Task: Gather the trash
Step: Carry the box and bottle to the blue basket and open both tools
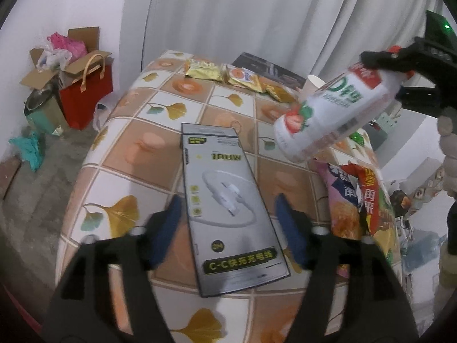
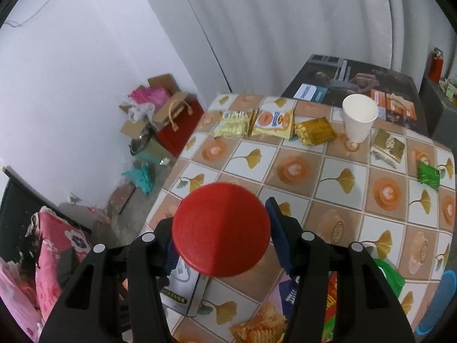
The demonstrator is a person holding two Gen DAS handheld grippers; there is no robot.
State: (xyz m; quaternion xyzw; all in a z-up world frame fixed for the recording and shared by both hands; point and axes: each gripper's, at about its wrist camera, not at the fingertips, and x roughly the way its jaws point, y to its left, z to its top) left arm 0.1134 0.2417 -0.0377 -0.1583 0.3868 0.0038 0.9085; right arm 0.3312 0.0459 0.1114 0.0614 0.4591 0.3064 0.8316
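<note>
Left gripper (image 1: pixel 228 223): jaws apart, straddling charging-cable box (image 1: pixel 228 208) on table (image 1: pixel 137 154), no contact. Right gripper (image 2: pixel 221 234): jaws clamped on red cap (image 2: pixel 221 228) of yogurt bottle (image 1: pixel 328 114), held above table. We judge risk: tilted bottle slips; paper cup (image 2: pixel 358 117) beyond stays upright.

Cable box (image 1: pixel 228 205) on table (image 1: pixel 137 154), chip bag (image 1: pixel 362 200) right (paper cup (image 2: pixel 358 117) behind)

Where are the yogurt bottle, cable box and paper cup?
yogurt bottle (image 1: pixel 334 111), left wrist view, on its white label.
cable box (image 1: pixel 228 200), left wrist view, middle of its printed face.
paper cup (image 2: pixel 357 127), right wrist view, on its outer wall.
</note>
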